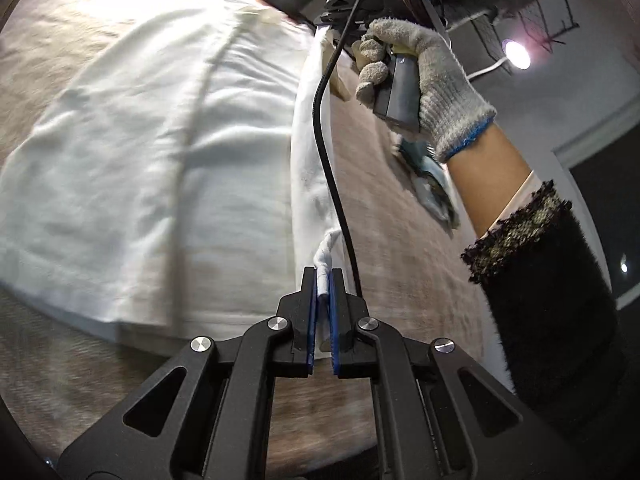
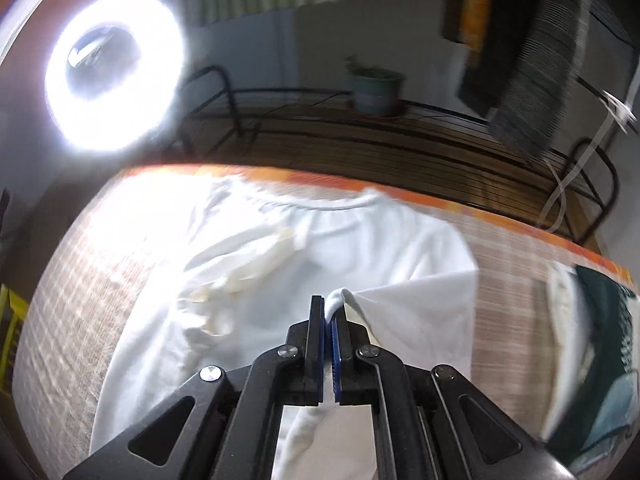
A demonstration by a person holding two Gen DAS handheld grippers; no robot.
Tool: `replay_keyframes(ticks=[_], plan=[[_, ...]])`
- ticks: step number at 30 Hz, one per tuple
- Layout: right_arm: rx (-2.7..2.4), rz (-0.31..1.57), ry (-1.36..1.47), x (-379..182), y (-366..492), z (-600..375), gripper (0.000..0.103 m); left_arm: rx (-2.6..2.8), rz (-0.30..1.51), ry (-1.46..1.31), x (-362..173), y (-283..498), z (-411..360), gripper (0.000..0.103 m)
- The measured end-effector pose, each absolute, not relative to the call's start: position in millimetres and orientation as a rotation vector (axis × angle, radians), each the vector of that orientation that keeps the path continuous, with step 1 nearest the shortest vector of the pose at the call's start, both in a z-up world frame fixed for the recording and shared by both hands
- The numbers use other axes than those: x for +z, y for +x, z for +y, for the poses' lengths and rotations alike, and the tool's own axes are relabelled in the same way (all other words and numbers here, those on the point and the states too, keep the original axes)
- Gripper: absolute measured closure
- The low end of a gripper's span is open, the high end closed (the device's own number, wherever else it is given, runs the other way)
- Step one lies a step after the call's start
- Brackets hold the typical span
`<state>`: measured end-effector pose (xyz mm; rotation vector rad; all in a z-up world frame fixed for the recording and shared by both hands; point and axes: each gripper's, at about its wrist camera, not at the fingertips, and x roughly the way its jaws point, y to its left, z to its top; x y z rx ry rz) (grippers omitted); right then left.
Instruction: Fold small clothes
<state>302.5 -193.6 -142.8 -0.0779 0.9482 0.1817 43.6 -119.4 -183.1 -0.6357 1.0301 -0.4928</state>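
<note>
— White cotton, is it? Where does the garment lie?

— Yes, a white shirt [image 1: 152, 152] spread on a woven, tan-brown table covering [image 1: 404, 216]. One long edge is lifted off the surface into a taut strip.

— Who holds that strip?

— Both tongs. The left gripper [image 1: 323, 280] has its blue-padded jaws clamped on a bunched bit of the shirt's edge. The right gripper [image 2: 330, 304] is likewise closed tight on a pinch of the white cloth.

— And the person?

— A hand in a grey knit glove [image 1: 428, 80] grips the right tool's handle, with a fuzzy black sleeve [image 1: 552, 300] behind it and a black cable [image 1: 332, 168] hanging alongside the strip.

— Anything else about?

— A ring light [image 2: 114, 70] glares beyond the table, and a potted plant [image 2: 376, 88] stands on a slatted bench.
</note>
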Motion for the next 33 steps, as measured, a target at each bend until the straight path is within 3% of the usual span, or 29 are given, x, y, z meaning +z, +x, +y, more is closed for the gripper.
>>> replay_keyframes(ticks=[8,11,13,17,21,25,33], plan=[[0.232,1.0,-0.181,-175.8,308.3,-140.7,0.103,-0.41,1.062,-0.683,-202.0,41.7,-91.3,0.1],[0.26,1.038,-0.155,-185.9,312.3,-141.3,0.091,-0.39,1.062,-0.672,-203.4,39.2,-87.1,0.1],[0.312,1.054,-0.09,-185.5,310.1,-146.8,0.068,-0.368,1.048,-0.662,-201.9,34.1,-82.9,0.1],[0.401,1.034,0.048,-164.7,304.1,-168.7,0.065,-0.363,1.068,-0.671,-203.6,26.7,-77.4,0.1],[0.351,0.948,0.153,-138.9,301.4,-213.1,0.05,-0.405,1.048,-0.638,-186.3,19.9,-77.8,0.1],[0.168,0.961,0.181,-146.8,304.4,-263.3,0.039,-0.453,1.021,-0.536,-157.9,15.6,-77.2,0.1],[0.176,1.054,0.234,-178.4,308.6,-293.5,0.048,-0.41,0.983,-0.388,-110.3,69.6,-32.2,0.1]])
